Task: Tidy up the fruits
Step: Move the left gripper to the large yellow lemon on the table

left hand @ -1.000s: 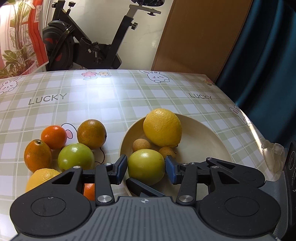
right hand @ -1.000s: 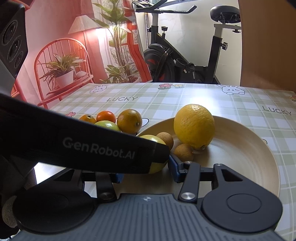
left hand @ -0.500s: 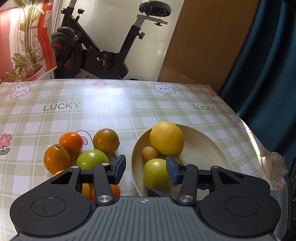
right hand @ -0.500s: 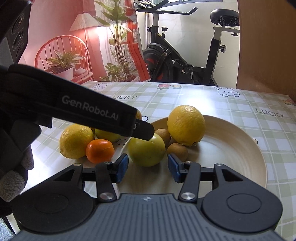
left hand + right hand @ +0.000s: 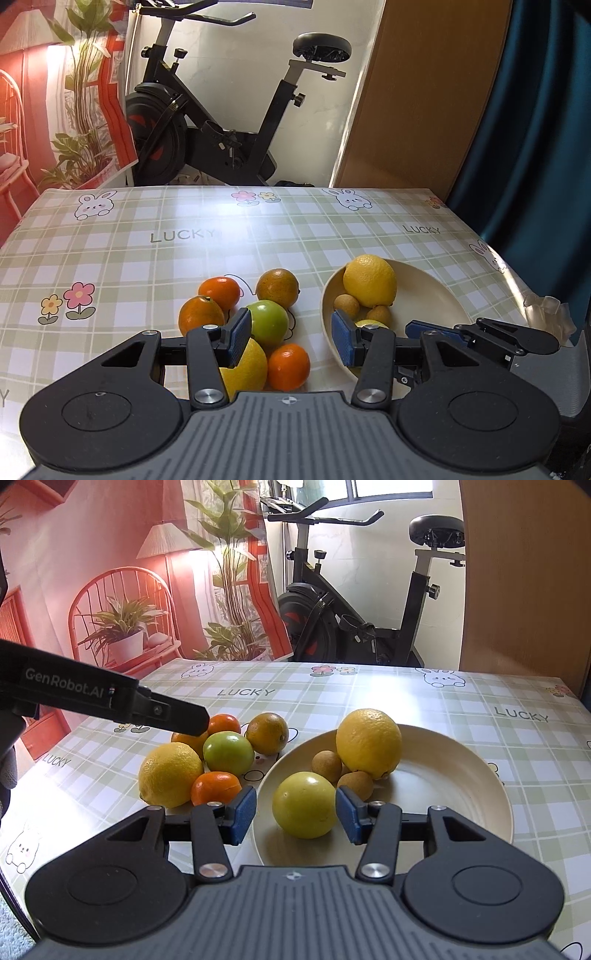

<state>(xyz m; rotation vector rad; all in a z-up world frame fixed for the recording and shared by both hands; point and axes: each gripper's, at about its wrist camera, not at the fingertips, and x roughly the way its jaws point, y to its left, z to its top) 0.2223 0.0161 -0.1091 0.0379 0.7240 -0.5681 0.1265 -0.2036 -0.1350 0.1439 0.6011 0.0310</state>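
Yellow-green fruit (image 5: pixel 304 805) lies free in the plate (image 5: pixel 461 786) at lower centre, probably just released, since both the right claw (image 5: pixel 295 814) and the left claw (image 5: pixel 291 338) stand spread and empty.

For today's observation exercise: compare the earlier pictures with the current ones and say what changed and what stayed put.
The left gripper has pulled back and up from the yellow-green fruit, which now lies free in the plate. The right gripper has also backed off, open around it without touching. The other fruits have not moved.

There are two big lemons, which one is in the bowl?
The lemon at the back of the bowl, touching the small brown fruits. The other lemon lies on the tablecloth to the left, among the oranges.
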